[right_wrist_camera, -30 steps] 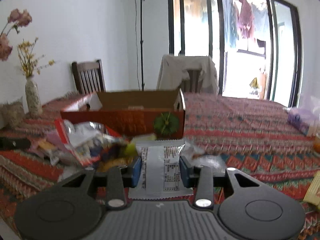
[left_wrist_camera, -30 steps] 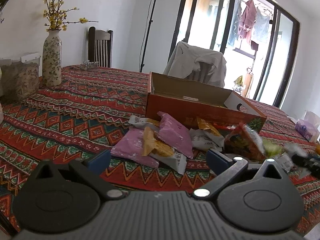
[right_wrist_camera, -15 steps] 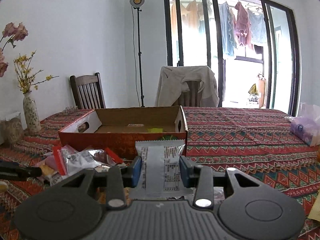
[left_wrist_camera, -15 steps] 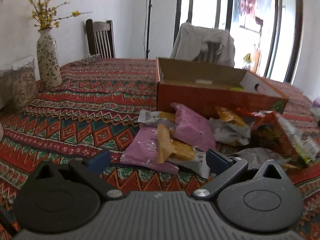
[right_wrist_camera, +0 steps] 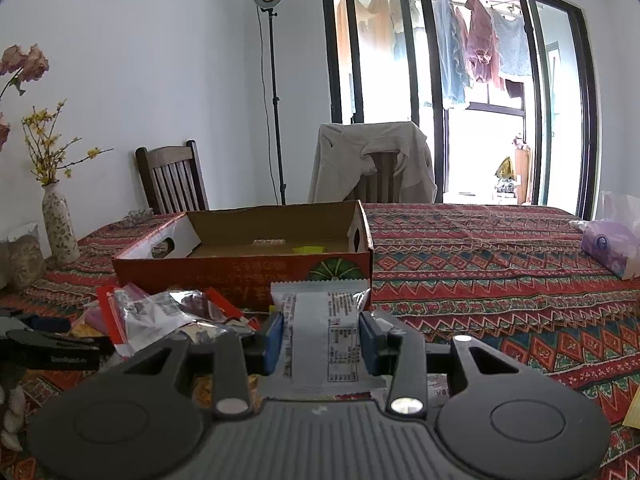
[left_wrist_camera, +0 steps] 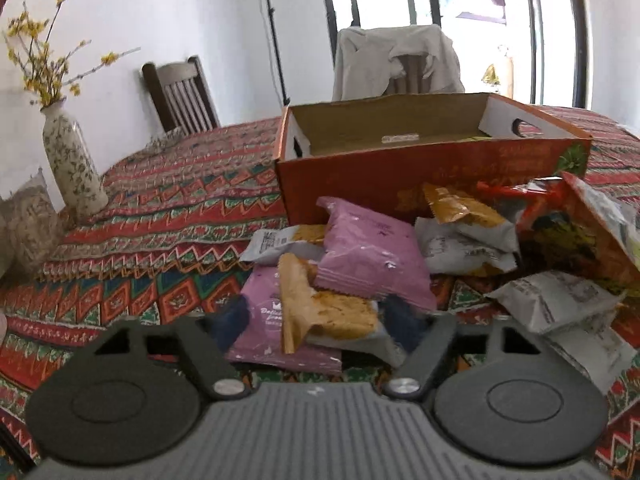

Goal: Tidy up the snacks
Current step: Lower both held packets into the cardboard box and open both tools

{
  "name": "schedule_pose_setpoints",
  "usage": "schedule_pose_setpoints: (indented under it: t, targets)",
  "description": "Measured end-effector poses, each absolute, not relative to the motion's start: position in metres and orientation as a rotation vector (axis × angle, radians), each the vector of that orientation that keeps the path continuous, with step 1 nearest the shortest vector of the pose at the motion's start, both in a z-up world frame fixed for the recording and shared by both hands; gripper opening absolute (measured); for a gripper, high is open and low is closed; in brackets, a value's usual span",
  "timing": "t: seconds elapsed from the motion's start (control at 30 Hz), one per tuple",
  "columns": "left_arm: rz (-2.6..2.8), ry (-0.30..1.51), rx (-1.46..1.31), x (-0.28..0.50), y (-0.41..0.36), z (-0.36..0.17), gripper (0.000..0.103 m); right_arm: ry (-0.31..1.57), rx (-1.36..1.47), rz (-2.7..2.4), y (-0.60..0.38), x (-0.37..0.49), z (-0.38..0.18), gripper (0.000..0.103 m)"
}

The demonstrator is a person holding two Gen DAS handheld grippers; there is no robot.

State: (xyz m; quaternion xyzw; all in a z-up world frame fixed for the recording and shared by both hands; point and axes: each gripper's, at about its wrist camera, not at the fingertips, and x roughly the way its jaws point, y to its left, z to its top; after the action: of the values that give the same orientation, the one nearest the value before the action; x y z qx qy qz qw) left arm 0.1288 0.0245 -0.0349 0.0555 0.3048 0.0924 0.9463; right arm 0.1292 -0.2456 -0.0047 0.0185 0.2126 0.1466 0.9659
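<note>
My right gripper [right_wrist_camera: 320, 336] is clamped on a white packet [right_wrist_camera: 320, 344], while my left gripper [left_wrist_camera: 316, 320], jaws just been closing around the yellow cracker pack [left_wrist_camera: 324, 312] overlapping a pink pouch [left_wrist_camera: 372, 256], might drag both.

Your left wrist camera looks down past its fingers [left_wrist_camera: 236, 320] onto nearby packets [left_wrist_camera: 372, 256]; your right looks level past its own, both sharing the cardboard box [right_wrist_camera: 244, 268] beyond.
</note>
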Motion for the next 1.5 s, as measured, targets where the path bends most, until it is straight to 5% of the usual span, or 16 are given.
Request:
schedule_pose_setpoints:
  t: [0.07, 0.3, 0.63, 1.03, 1.5]
  targets:
    - [0.167, 0.605, 0.135, 0.124, 0.021, -0.035, 0.05, 0.434, 0.041, 0.3, -0.246, 0.129, -0.006, 0.039]
    - [0.142, 0.57, 0.125, 0.103, 0.021, -0.032, 0.043, 0.441, 0.045, 0.306, -0.246, 0.128, -0.009, 0.039]
    - [0.134, 0.476, 0.088, 0.07, 0.032, -0.01, 0.018, 0.44, 0.046, 0.305, -0.244, 0.127, -0.009, 0.039]
    - [0.104, 0.33, 0.075, 0.063, 0.028, 0.029, 0.018, 0.424, 0.042, 0.31, -0.243, 0.132, -0.004, 0.039]
    - [0.067, 0.242, -0.007, 0.139, 0.017, 0.072, 0.018, 0.335, 0.054, 0.32, -0.216, 0.203, 0.038, 0.039]
